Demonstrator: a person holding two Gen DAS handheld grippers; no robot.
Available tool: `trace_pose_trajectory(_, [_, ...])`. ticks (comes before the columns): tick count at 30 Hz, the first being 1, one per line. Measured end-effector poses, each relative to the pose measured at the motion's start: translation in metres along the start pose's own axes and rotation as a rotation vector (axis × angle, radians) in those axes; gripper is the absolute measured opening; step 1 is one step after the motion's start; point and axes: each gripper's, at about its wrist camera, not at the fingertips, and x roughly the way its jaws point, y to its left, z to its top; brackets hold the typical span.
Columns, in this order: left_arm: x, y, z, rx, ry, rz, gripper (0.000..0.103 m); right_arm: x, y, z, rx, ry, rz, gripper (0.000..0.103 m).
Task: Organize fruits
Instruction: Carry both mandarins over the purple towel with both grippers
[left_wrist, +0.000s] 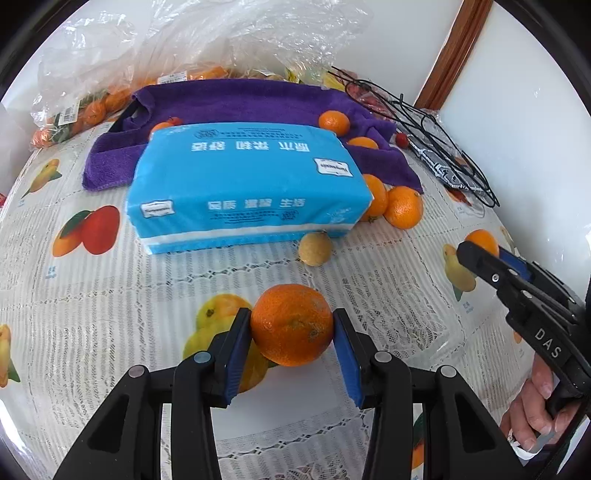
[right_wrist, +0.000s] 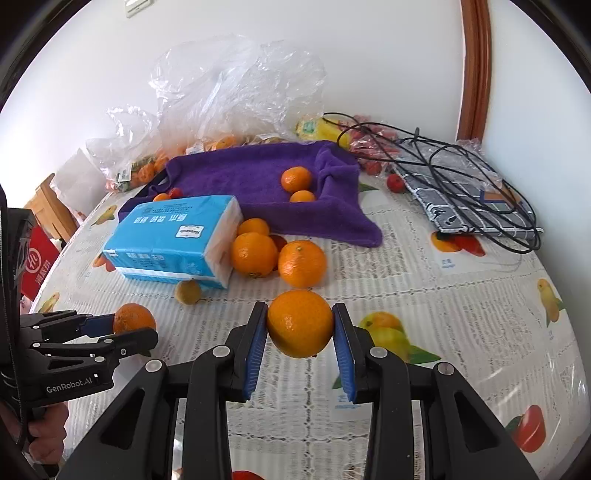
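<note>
While both grippers hover over the fruit-print tablecloth, the scene reads as follows.

Left gripper: its blue pads pinch a darker, mottled orange from both sides, low in the left wrist view.
Right gripper: pressed onto a smooth bright orange, one pad on each flank.
Cross view: the right wrist camera shows the left gripper at lower left, carried by a hand, with its fruit at the tips.
Person: another hand wraps the right tool's handle at the left view's right edge.
Tissue pack: blue, lying flat, mid-table.
Loose oranges: three clustered just beside the pack's right end, touching one another.
Small yellowish fruit: at the pack's near corner.
Purple towel: behind the pack, with two oranges in its fold.
Plastic bags: crumpled at the far edge, holding more fruit.
Black cable: tangled over a checked cloth, far right.
</note>
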Motion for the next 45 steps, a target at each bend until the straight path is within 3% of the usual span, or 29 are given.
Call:
trace_pose_trajectory(5, [-0.007, 0.018, -0.001, -0.027, -0.024, 0.016, 0.042, 0.010, 0.014, 0.001, 0.021, 0.011, 0.047, 0.035])
trace_pose_trajectory(18, [-0.032, 0.055, 0.009, -0.089, -0.061, 0.021, 0.042, 0.015, 0.060, 0.010, -0.068, 0.043, 0.056, 0.035])
trace_pose_trajectory(45, [-0.067, 0.064, 0.083, -0.061, -0.168, 0.030, 0.042, -0.001, 0.059, 0.093, -0.033, -0.064, 0.005, 0.035])
